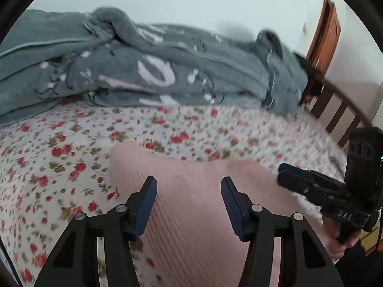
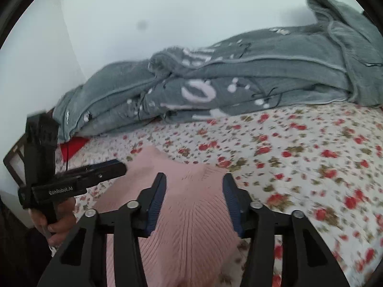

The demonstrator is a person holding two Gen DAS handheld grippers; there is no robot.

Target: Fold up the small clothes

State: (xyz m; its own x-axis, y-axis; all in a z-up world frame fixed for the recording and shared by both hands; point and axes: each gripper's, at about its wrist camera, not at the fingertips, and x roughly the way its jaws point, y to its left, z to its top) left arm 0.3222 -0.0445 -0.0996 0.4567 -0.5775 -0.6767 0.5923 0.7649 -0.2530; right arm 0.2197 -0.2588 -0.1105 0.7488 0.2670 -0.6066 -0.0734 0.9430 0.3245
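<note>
A pink ribbed garment (image 1: 196, 191) lies spread on a bed covered by a floral sheet (image 1: 59, 148), white with small red flowers and green leaves. In the left wrist view the left tool (image 1: 189, 189) hangs just above the pink knit with its jaws apart; the blue-padded fingers (image 1: 146, 205) straddle open fabric and nothing is pinched between them. The garment's far edge shows a rounded lobe to the left and a shallow dip towards the middle. At the right of that view the right tool (image 1: 283, 174) reaches in from the side over the garment's right edge, carried by a hand (image 1: 340, 241) wrapped around its black grip. In the right wrist view the right tool (image 2: 194, 186) also stands with its jaws apart above the ribbed cloth, pads clear of it, and the left tool (image 2: 119, 166) enters from the left, held by the other hand (image 2: 57, 224); its side-on angle hides its jaw gap there. Beyond the garment, against a pale wall, a grey blanket (image 2: 239, 76) with white markings is heaped along the far side of the bed. A dark wooden bed rail (image 1: 335, 105) with slats runs along the right edge in the left wrist view, and a brown door (image 1: 325, 28) stands behind it. Both views are blurred.
</note>
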